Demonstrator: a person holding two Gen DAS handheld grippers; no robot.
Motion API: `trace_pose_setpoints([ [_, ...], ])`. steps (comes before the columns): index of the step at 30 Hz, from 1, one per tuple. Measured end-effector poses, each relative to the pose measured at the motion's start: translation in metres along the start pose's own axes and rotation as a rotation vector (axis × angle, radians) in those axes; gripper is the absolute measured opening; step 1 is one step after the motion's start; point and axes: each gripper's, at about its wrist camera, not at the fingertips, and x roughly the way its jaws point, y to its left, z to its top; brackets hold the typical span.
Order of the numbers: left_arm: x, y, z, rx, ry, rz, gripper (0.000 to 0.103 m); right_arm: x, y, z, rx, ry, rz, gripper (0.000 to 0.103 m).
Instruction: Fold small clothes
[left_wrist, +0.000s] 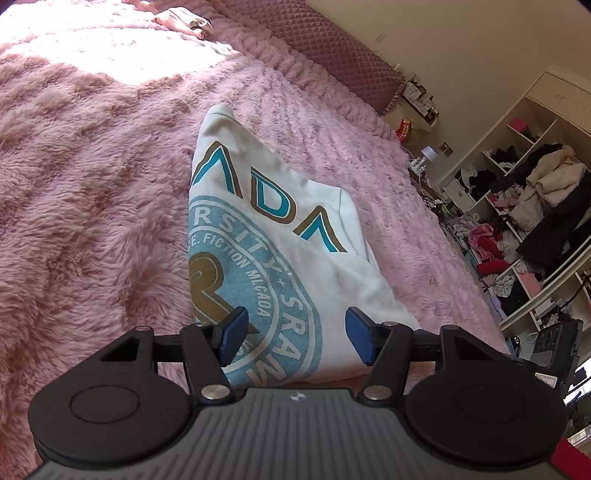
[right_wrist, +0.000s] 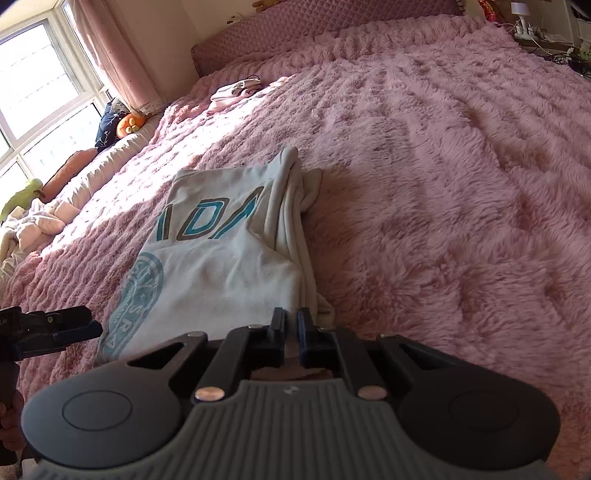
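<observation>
White printed T-shirt (left_wrist: 280, 236) half-folded on pink plush blanket (left_wrist: 92, 184); right gripper (right_wrist: 291, 325) pinched shut at near hem, left gripper (left_wrist: 293, 332) wide, empty; next probably lifting hem forward.

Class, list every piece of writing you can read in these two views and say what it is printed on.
"ADA": large teal letters on the white folded T-shirt.
"RSITY + SRA": round teal seal on the shirt.
"FICTION MLCAOA": the seal's inner ring.
Red packet by the bed: too small to read.

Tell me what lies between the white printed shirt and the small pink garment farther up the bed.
Only bare pink fluffy blanket lies between the white printed shirt and the small pink garment, part of it sunlit. The right wrist view shows the whole stretch.
</observation>
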Motion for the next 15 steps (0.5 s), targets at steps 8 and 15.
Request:
trace_pose_setpoints([
  [8, 0.014, 0.017, -0.017, -0.079, 0.053, 0.054, 0.071, 0.027, -0.013, -0.020, 0.055, 0.086, -0.043, 0.025],
  [15, -0.020, -0.027, -0.004, -0.024, 0.062, 0.251, 0.073, -0.027, 0.021, 0.002, 0.057, -0.018, -0.069, 0.041],
])
